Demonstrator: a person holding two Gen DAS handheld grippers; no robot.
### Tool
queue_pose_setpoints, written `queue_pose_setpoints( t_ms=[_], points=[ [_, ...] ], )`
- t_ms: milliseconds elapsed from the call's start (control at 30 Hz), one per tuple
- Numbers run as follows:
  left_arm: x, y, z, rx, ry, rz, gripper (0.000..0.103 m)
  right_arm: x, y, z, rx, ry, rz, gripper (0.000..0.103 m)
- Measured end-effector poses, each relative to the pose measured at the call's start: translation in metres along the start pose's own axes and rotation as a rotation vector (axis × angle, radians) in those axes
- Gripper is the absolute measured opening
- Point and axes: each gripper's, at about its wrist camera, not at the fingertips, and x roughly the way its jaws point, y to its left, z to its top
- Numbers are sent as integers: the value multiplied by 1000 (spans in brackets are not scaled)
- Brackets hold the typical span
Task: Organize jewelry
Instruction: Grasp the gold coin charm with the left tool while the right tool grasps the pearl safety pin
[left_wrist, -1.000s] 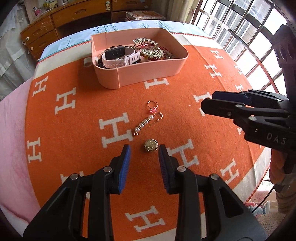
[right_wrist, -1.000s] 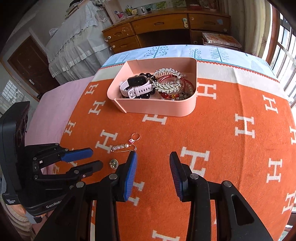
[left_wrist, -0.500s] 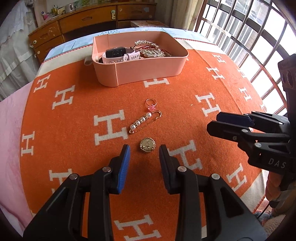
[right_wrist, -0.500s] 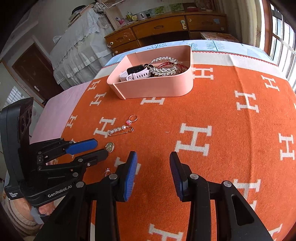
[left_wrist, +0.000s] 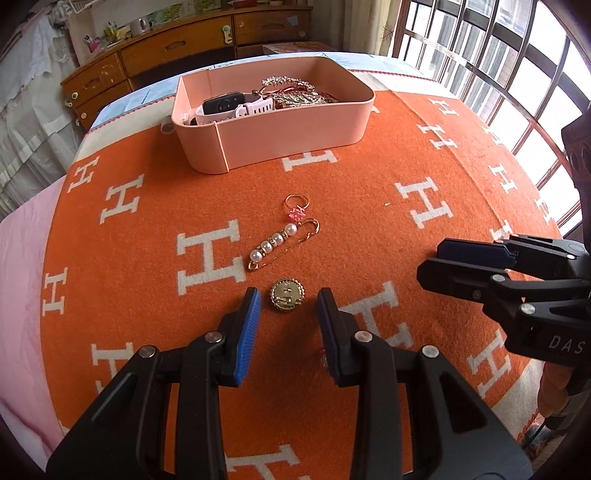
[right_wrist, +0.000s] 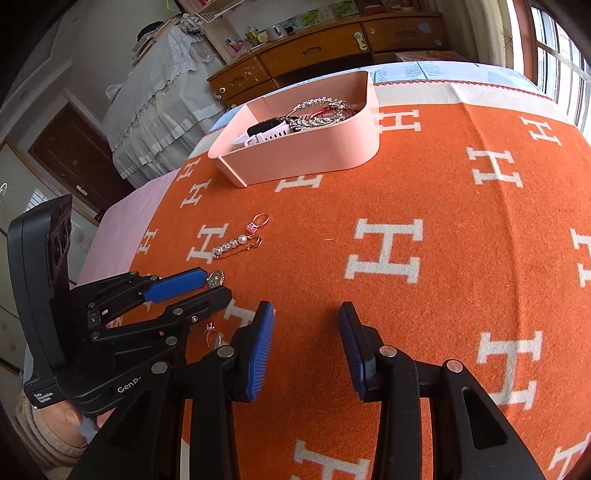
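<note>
The round gold brooch (left_wrist: 287, 294) lies flat on the orange blanket (left_wrist: 369, 206), just ahead of the left gripper (left_wrist: 288, 301) and centred between its parted, empty fingers. To lift it cleanly, I'd lower both pads either side before squeezing. The left gripper tilts steeply down; the right gripper (right_wrist: 306, 319) hangs alongside, also parted and empty.

Wooden dresser (left_wrist: 192, 48) with drawers along the far wall, barred windows (left_wrist: 509, 66) bright with daylight, white lace-draped furniture (right_wrist: 159, 92), dark brown door (right_wrist: 74, 162)
</note>
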Motion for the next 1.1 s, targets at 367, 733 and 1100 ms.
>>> queue_pose_setpoints(
  t_ms=[367, 733, 1100],
  points=[
    [-5, 9, -8, -86, -32, -17, 16, 5, 5, 3, -7, 6, 14, 39],
    [-29, 38, -36, -168, -57, 73, 16, 40, 52, 24, -57, 78, 48, 39],
    [-39, 80, -54, -288, -78, 20, 16, 78, 97, 58, -94, 82, -72, 39]
  ],
)
